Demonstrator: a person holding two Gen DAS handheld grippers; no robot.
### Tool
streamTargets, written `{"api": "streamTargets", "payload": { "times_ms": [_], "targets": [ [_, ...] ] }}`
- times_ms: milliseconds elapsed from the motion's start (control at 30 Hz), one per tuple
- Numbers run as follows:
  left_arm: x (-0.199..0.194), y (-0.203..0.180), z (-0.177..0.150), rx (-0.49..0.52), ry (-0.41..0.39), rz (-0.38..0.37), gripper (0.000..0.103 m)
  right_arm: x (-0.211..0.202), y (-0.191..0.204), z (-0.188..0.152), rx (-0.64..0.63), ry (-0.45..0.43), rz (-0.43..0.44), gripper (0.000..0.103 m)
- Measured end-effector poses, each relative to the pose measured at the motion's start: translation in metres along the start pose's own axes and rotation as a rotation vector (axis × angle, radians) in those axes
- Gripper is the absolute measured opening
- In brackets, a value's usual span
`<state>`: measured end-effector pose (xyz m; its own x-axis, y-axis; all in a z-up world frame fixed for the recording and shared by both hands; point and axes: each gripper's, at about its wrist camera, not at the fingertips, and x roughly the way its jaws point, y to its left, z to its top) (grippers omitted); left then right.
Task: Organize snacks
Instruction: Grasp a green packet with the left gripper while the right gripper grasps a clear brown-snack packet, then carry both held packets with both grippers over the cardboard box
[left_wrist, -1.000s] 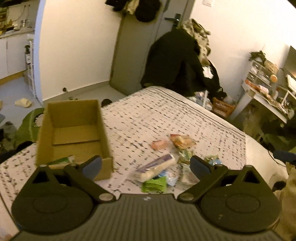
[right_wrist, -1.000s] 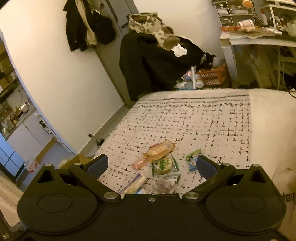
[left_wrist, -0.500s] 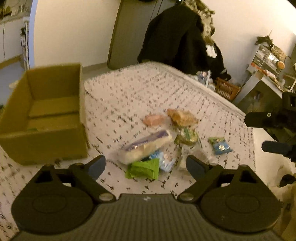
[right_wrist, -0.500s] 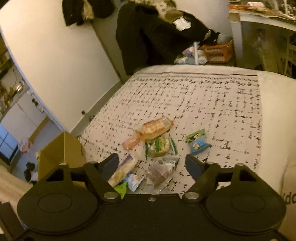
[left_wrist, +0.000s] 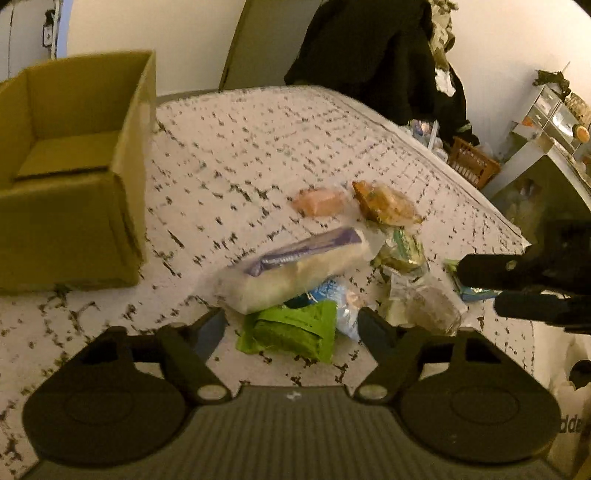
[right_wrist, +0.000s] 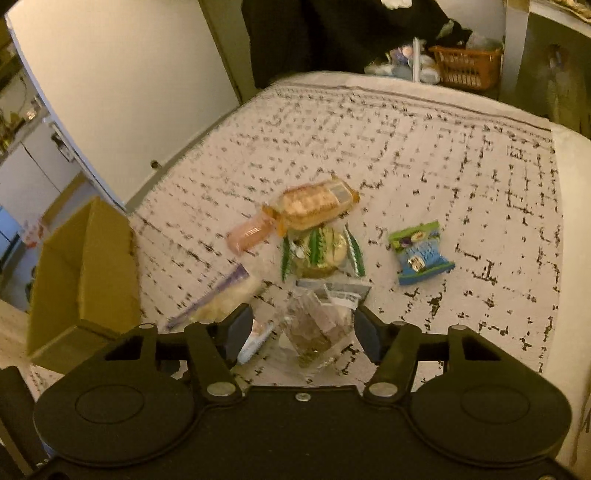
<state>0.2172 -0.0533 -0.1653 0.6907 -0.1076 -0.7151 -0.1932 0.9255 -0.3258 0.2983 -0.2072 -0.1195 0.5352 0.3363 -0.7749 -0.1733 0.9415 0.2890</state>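
Several snack packets lie heaped on the patterned bed cover (right_wrist: 424, 155). My left gripper (left_wrist: 291, 325) hangs low over a green packet (left_wrist: 291, 336) beside a long white and purple packet (left_wrist: 295, 269). Its jaws are closing, the green packet lies between them, and the pads do not press on it. My right gripper (right_wrist: 303, 328) is closing around a clear bag of brown pieces (right_wrist: 317, 328), pads still apart from it. An open cardboard box (left_wrist: 74, 177) stands on the bed to the left. The right gripper's fingers (left_wrist: 491, 271) show at the left view's right edge.
An orange cracker pack (right_wrist: 314, 205), a pink packet (right_wrist: 249, 234), a round green-gold packet (right_wrist: 321, 251) and a blue-green packet (right_wrist: 419, 253) lie further out. Dark coats (left_wrist: 369, 55) hang beyond the bed's foot. An orange basket (right_wrist: 465, 70) and a desk (left_wrist: 546, 158) stand to the right.
Both grippers have come down and forward onto the snack pile, and both pairs of jaws have narrowed. The right gripper has come into the left view.
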Motion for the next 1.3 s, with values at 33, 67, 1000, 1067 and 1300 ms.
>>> {"api": "streamTargets", "payload": {
  "times_ms": [33,67,1000,1067,1300],
  "targets": [
    [0.003,-0.001,-0.001,0.000,0.009,0.001,0.067,0.004,0.000,-0.001,-0.003,0.009,-0.007,0.060],
    [0.006,-0.001,-0.002,-0.003,0.017,0.008,0.065,0.008,0.000,-0.001,-0.005,0.019,-0.011,0.060],
    [-0.109,0.020,0.016,-0.018,-0.125,-0.011,0.040,-0.011,0.037,-0.010,-0.144,-0.043,-0.028,0.035],
    [-0.119,0.022,0.020,-0.027,-0.145,-0.010,0.040,-0.020,0.043,-0.010,-0.147,-0.075,-0.018,0.035],
    [-0.157,0.034,0.036,-0.024,-0.221,0.013,0.040,-0.045,0.066,-0.004,-0.141,-0.173,0.053,0.035]
  ]
}}
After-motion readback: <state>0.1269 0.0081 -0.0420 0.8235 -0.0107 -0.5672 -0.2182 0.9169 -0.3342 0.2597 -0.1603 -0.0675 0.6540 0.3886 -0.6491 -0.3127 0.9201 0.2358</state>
